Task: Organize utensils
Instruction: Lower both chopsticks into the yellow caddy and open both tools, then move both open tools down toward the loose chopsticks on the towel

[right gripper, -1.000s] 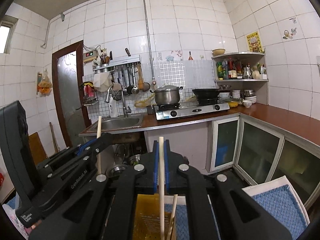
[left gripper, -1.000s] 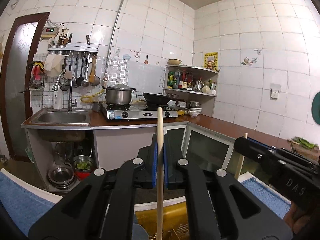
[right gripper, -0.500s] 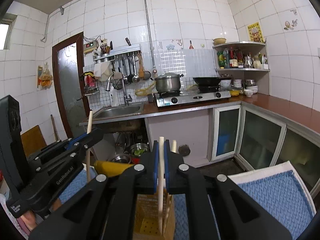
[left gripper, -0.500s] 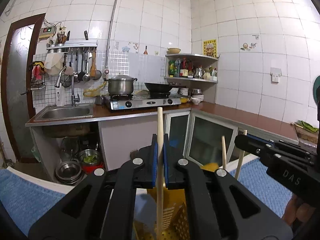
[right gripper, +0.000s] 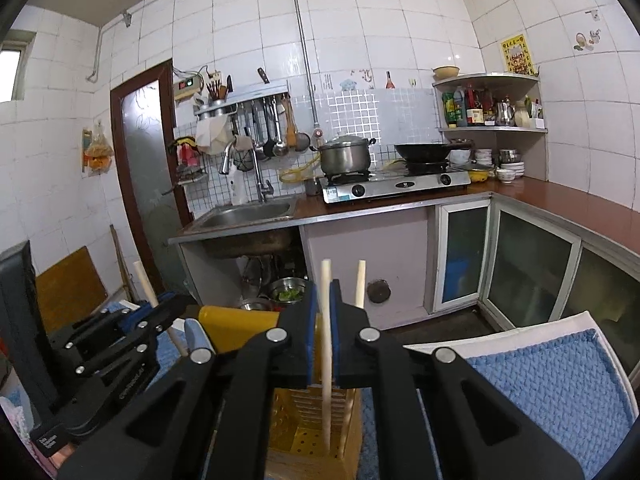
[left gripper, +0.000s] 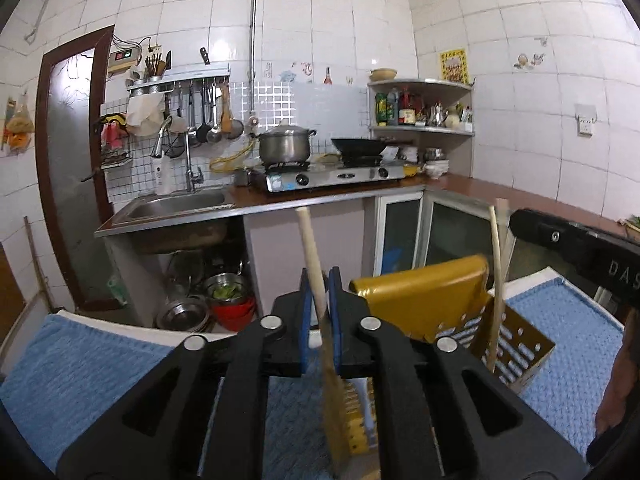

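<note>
My left gripper [left gripper: 319, 322] is shut on a pale wooden chopstick [left gripper: 311, 248] that leans left at its top. My right gripper [right gripper: 323, 330] is shut on another chopstick [right gripper: 326, 300], held upright with its lower end inside the yellow perforated utensil holder [right gripper: 310, 424]. A third chopstick [right gripper: 360, 284] stands in that holder. In the left wrist view the holder [left gripper: 516, 352] is to the right, with chopsticks [left gripper: 496, 264] in it and the right gripper [left gripper: 576, 246] above it. The left gripper also shows at the left of the right wrist view [right gripper: 120, 340].
A blue woven mat [right gripper: 560, 384] on a white table [right gripper: 520, 330] lies under the holder. Beyond are a sink [left gripper: 176, 204], a stove with a pot [left gripper: 284, 146] and wok [left gripper: 356, 146], glass-door cabinets [right gripper: 532, 272] and bowls under the counter [left gripper: 228, 300].
Both grippers have dropped lower over the table. The right chopstick has gone down into the holder. The left chopstick now tilts, and the holder sits farther right of it.
</note>
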The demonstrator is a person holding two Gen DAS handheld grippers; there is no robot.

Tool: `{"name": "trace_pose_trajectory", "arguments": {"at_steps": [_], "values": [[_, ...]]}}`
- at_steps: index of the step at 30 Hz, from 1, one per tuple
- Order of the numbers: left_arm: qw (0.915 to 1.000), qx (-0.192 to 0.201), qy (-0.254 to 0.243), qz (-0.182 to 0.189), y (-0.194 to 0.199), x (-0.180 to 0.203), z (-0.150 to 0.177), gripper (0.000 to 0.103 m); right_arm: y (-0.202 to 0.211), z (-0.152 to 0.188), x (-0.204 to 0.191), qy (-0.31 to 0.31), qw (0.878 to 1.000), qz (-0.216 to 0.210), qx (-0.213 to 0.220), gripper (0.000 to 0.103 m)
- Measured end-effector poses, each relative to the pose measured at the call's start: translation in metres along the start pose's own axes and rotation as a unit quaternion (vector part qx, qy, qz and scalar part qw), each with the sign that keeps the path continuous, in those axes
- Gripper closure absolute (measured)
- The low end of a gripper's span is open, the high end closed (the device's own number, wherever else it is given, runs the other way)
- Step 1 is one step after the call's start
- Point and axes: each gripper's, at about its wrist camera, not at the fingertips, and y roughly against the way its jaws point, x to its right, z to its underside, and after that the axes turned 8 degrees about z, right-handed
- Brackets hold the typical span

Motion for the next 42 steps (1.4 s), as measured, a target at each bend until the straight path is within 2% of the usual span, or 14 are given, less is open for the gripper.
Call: {"name": "trace_pose_trajectory", "arguments": {"at_steps": [1, 2, 4, 6, 9, 11, 15, 23, 28, 35, 42], "values": [[1.0, -0.004, 0.003, 0.001, 0.002, 0.0, 0.001, 0.089, 0.002, 0.0, 0.0, 0.0, 1.0, 0.0, 0.0, 0.06], [1.0, -0.007, 0.006, 0.001, 0.005, -0.002, 0.001, 0.083, 0.006, 0.0, 0.001, -0.001, 1.0, 0.003, 0.006, 0.044], [0.9998, -0.008, 0.015, -0.001, 0.017, -0.006, 0.001, 0.069, 0.013, -0.001, 0.001, 0.005, 1.0, 0.011, 0.014, 0.044], [0.9997, -0.007, 0.022, -0.007, 0.03, -0.009, 0.001, 0.045, 0.019, -0.002, 0.002, 0.005, 1.0, 0.02, 0.011, 0.044], [0.9996, -0.006, 0.022, -0.015, 0.051, -0.012, 0.002, 0.031, 0.031, 0.0, 0.007, 0.006, 0.999, 0.035, 0.007, 0.041], [0.9995, -0.014, 0.021, -0.019, 0.066, -0.015, 0.004, 0.021, 0.043, 0.006, 0.008, 0.01, 0.999, 0.049, -0.002, 0.032], [0.999, -0.018, 0.024, -0.034, 0.1, -0.02, 0.014, 0.007, 0.069, 0.022, 0.01, 0.006, 0.998, 0.067, -0.018, 0.023], [0.9972, -0.057, 0.042, -0.025, 0.159, -0.026, 0.044, 0.005, 0.124, 0.062, 0.003, 0.014, 0.995, 0.083, -0.05, 0.014], [0.9963, -0.071, 0.039, -0.027, 0.182, -0.021, 0.063, 0.005, 0.151, 0.088, -0.009, 0.025, 0.993, 0.091, -0.069, 0.014], [0.9954, -0.08, 0.05, -0.016, 0.204, -0.017, 0.084, 0.005, 0.181, 0.109, -0.025, 0.034, 0.992, 0.098, -0.071, 0.014], [0.9925, -0.102, 0.063, -0.023, 0.21, -0.021, 0.101, 0.005, 0.189, 0.135, -0.028, 0.027, 0.989, 0.108, -0.094, 0.014]]}}
